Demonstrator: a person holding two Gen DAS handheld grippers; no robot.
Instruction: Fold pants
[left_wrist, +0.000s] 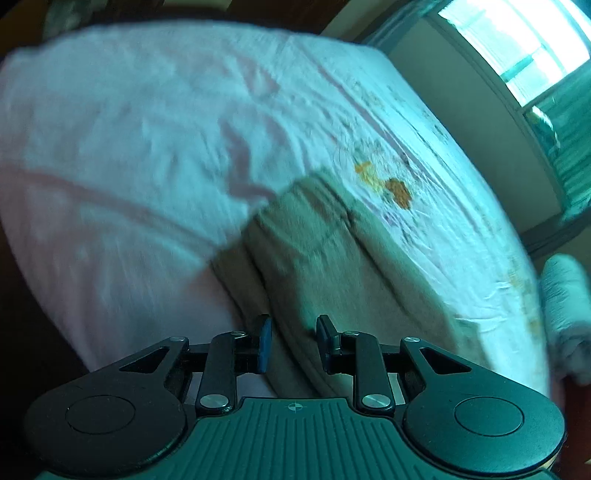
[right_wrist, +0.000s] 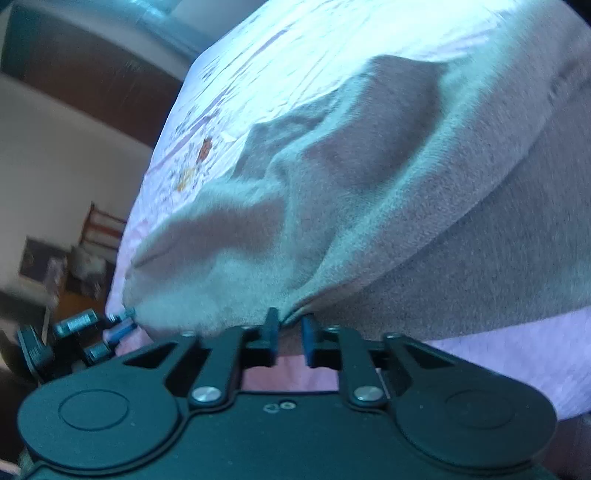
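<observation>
Beige fleece pants (left_wrist: 332, 254) lie on a pale pink bed sheet (left_wrist: 129, 147). In the left wrist view a long strip of them runs from my left gripper (left_wrist: 293, 341) toward the middle of the bed. That gripper is open, its blue pads apart, with the pants' near end between and under them. In the right wrist view the pants (right_wrist: 369, 192) are bunched and lifted into folds. My right gripper (right_wrist: 289, 338) has a narrow gap between its pads, and the fabric edge sits right at its tips. The left gripper (right_wrist: 118, 325) shows at the lower left of that view.
The sheet has an orange floral print (left_wrist: 388, 184). A wall and a bright window (left_wrist: 535, 48) are beyond the bed's right side. A rolled pale cloth (left_wrist: 565, 306) lies at the bed's right edge. Furniture and clutter (right_wrist: 74, 258) stand on the floor left of the bed.
</observation>
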